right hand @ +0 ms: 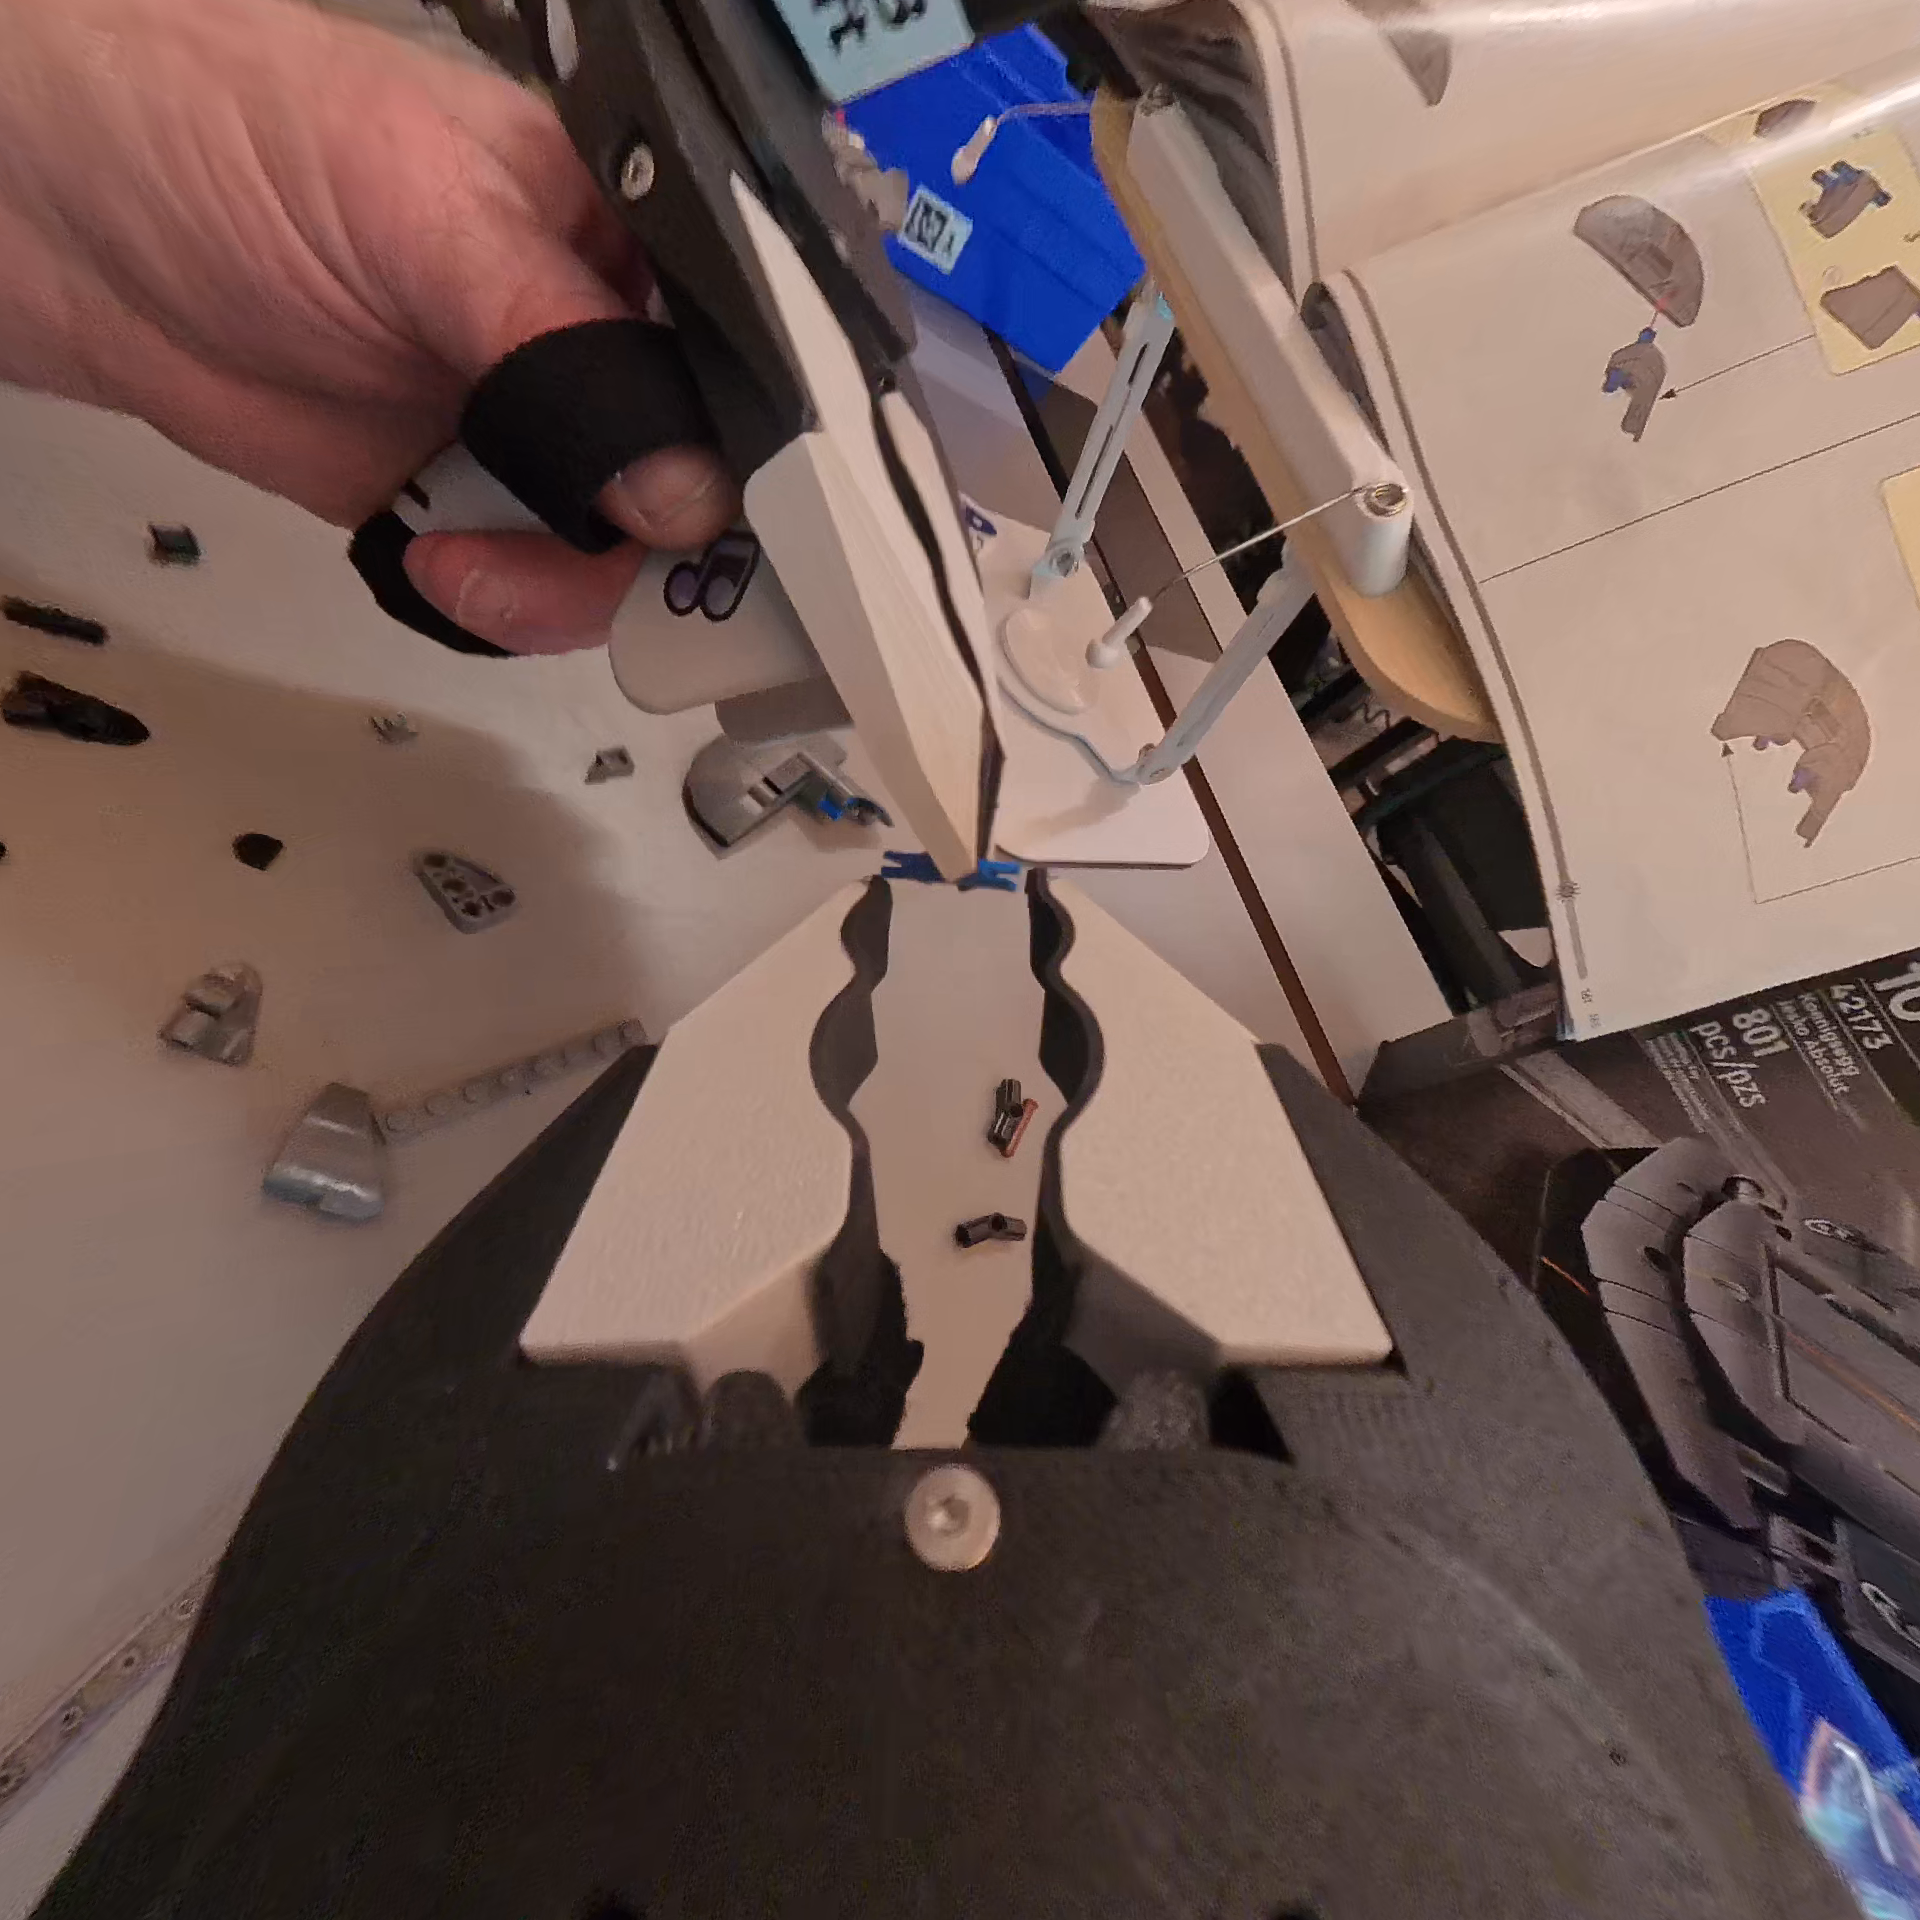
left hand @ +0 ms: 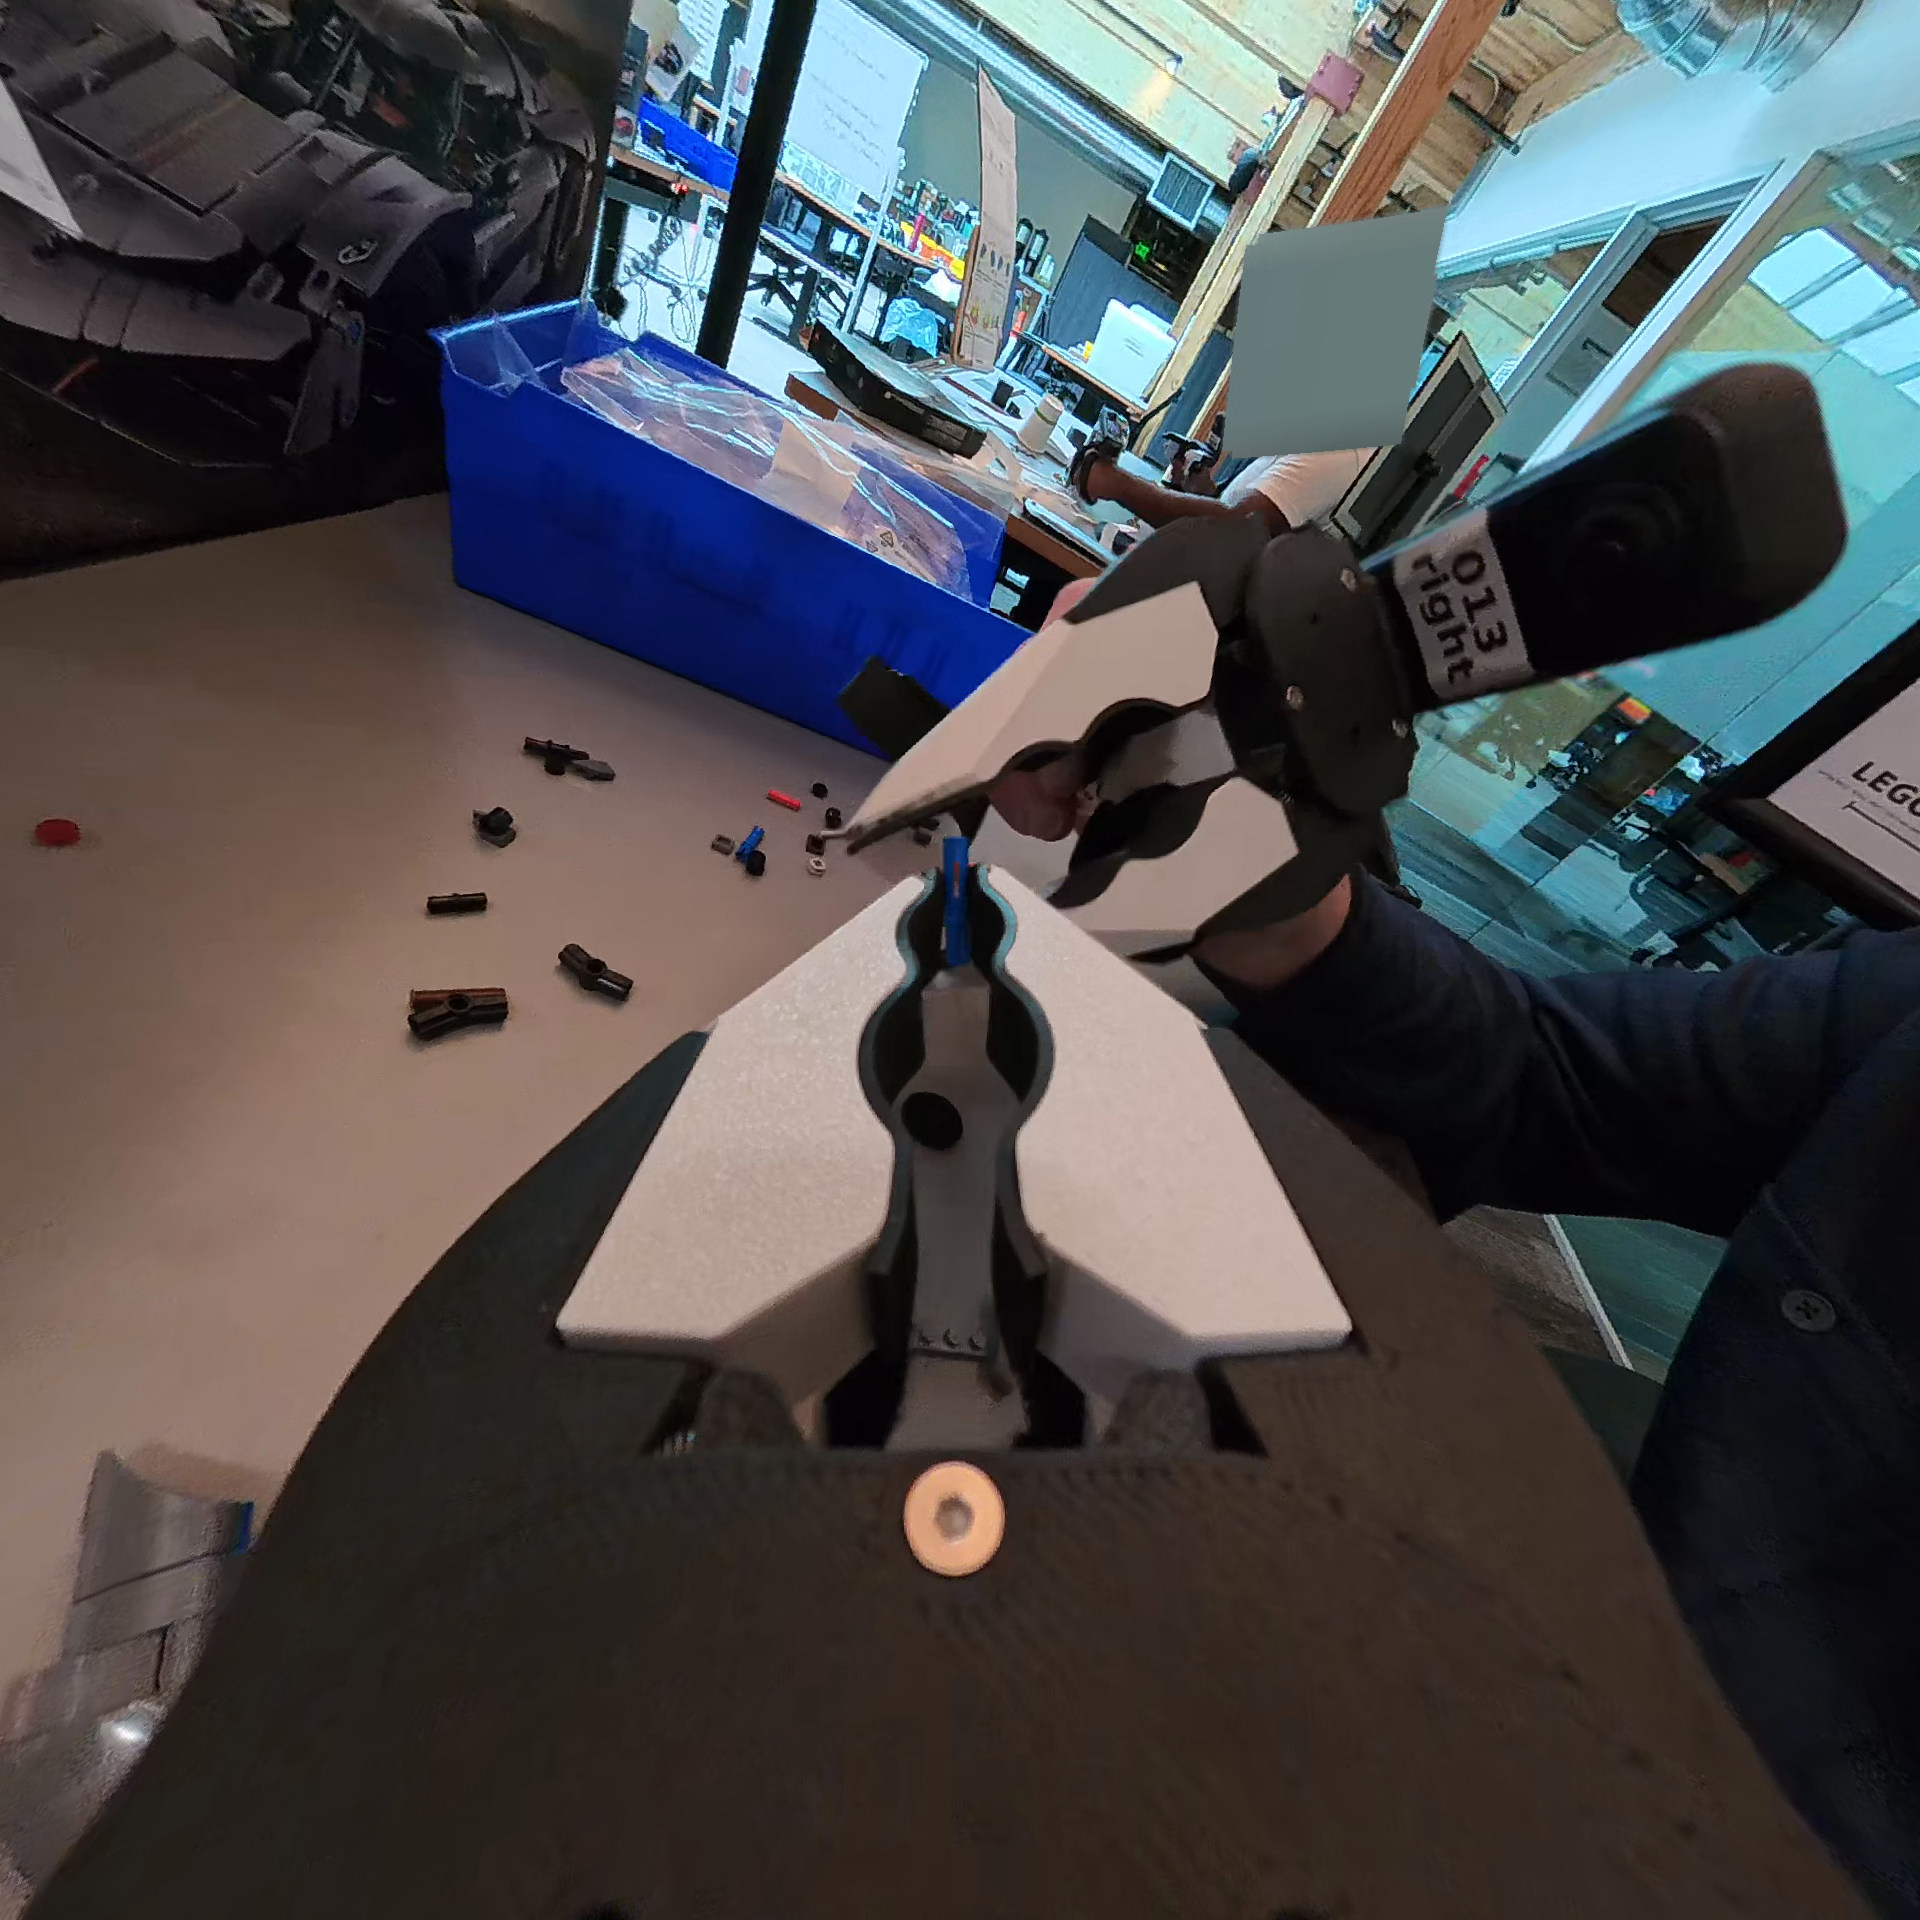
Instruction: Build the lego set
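My left gripper (left hand: 956,883) is shut on a small blue pin (left hand: 956,920), which stands out past its tips, above the pale table (left hand: 260,1195). In the right wrist view the left gripper (right hand: 971,852) comes down from above with the blue pin (right hand: 987,878) lying crosswise at its tips. My right gripper (right hand: 953,888) is open, and its two fingertips stand on either side of the pin, close to its ends. One of its fingers (left hand: 1039,717) shows in the left wrist view, slanting down from the right to the pin.
Small black connector pieces (left hand: 457,1013) and a red round piece (left hand: 57,831) lie on the table. A blue bin (left hand: 707,540) with plastic bags stands behind. Grey pieces (right hand: 322,1153) lie at left. The instruction booklet (right hand: 1662,623) on a white stand (right hand: 1091,665) and the set's box (right hand: 1766,1299) are at right. The tips of both grippers are at nearly the same place.
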Tool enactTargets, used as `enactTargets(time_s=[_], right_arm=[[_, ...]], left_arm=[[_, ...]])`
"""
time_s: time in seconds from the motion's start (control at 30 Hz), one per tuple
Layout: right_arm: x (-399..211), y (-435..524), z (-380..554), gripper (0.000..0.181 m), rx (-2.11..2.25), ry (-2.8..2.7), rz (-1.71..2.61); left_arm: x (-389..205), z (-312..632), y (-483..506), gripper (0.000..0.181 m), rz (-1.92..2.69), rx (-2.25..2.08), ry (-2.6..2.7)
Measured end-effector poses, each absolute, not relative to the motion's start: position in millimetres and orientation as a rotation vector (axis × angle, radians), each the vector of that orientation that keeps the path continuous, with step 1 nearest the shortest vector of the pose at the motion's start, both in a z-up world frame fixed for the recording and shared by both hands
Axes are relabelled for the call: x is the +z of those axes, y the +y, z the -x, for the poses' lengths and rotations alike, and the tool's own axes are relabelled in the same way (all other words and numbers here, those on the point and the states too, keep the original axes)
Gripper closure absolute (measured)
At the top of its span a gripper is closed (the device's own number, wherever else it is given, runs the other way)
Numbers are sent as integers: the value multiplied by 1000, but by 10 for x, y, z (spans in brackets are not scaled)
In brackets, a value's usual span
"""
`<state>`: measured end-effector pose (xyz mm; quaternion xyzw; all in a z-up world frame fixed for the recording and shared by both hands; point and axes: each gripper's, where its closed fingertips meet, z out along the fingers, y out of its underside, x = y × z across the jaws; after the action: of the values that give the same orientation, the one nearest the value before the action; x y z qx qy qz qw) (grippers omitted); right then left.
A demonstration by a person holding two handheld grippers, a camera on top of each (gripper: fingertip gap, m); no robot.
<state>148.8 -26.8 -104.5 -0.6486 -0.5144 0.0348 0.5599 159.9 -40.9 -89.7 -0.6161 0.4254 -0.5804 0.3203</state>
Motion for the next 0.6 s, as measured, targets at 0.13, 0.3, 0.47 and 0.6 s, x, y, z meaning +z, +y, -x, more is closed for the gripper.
enactTargets(time_s=[0.13,0.3,0.47,0.6], right_arm=[[-989,-348,-1497,155,244,-1196,1534],[-1067,-478,-1434,161,309,-1289,1517],[-1121,-545,-1390,167,329,-1342,1512],[-1160,-575,-1380,168,324,-1375,1514]], left_arm=[[-938,-1576,-475,179,1626,-1531,1205],[-1030,-1566,-567,180,1640,-1500,1318],[-1095,-1535,-633,179,1657,-1479,1403],[-1137,-1521,-659,179,1674,-1483,1432]])
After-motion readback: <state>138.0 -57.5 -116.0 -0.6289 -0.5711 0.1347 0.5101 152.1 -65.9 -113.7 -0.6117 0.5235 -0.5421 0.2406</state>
